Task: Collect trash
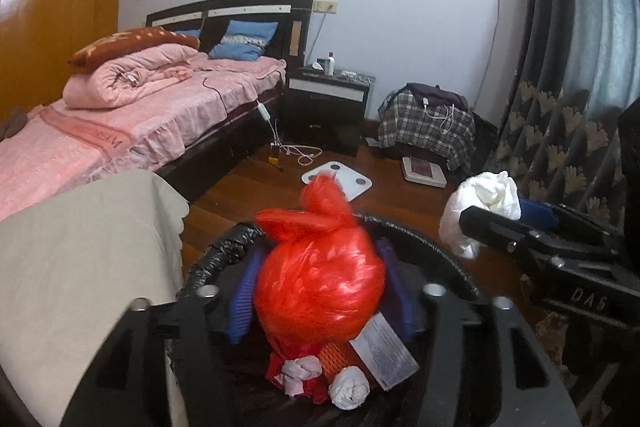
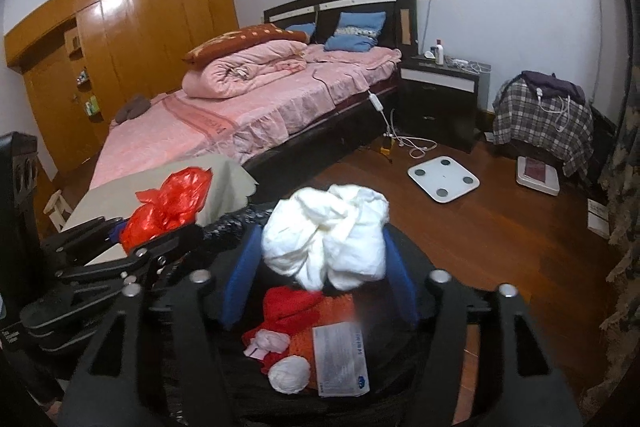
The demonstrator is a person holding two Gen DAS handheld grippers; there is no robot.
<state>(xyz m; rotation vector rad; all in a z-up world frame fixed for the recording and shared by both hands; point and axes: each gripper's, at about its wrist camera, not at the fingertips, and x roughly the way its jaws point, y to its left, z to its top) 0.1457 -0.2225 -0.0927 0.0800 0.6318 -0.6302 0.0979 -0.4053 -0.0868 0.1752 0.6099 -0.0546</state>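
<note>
so, left gripper point(image 1: 320, 291) over black-lined bin point(image 1: 420, 239), red bag point(image 1: 320, 279) betw its blue pads, jaws wide, grip unclear, prob letting go. right gripper point(image 2: 320, 279) likewise w/ white wad point(image 2: 326, 239). risk: bin already has scraps, bundles could roll off rim onto wood floor point(image 2: 480, 227).

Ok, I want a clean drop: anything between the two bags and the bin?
Nothing visible. The red bag and the white bag hang directly over the open black-lined bin; only loose trash lies lower inside it.
</note>
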